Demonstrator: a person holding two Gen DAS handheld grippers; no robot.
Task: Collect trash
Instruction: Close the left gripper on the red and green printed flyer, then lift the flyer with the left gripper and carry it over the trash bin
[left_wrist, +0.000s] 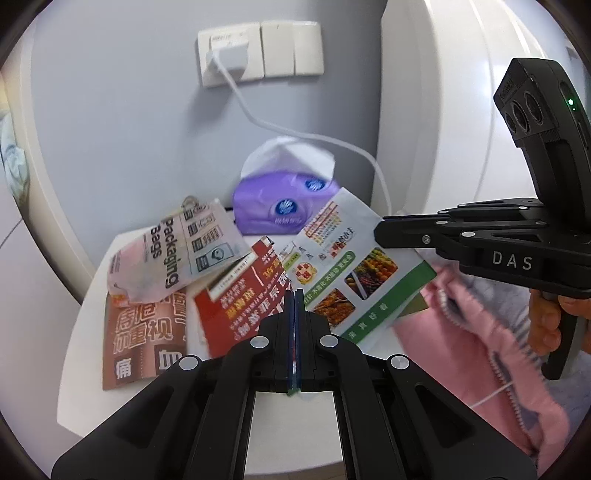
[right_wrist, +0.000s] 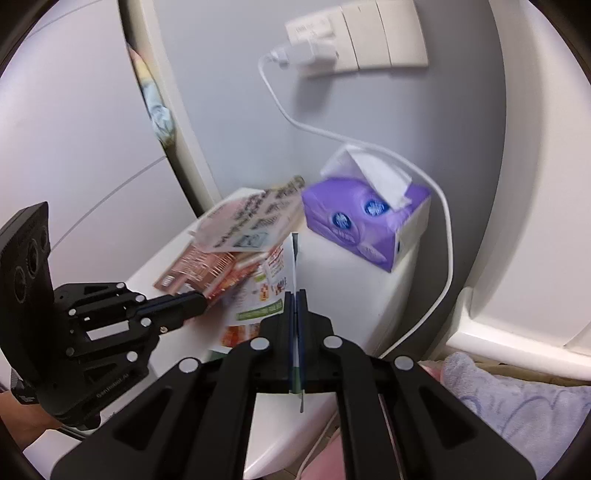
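Flyers everywhere on this little white bench. Left gripper has its jaws clamped on the near edge of the red flyer, and the right gripper is pinched shut on the green-and-white flyer, near the far right corner. A crumpled packaging bag sits on the pile, with a brown leaflet at the left. Purple tissue box sits just behind, a white charger cable drooping past it, pink clothing on the right.
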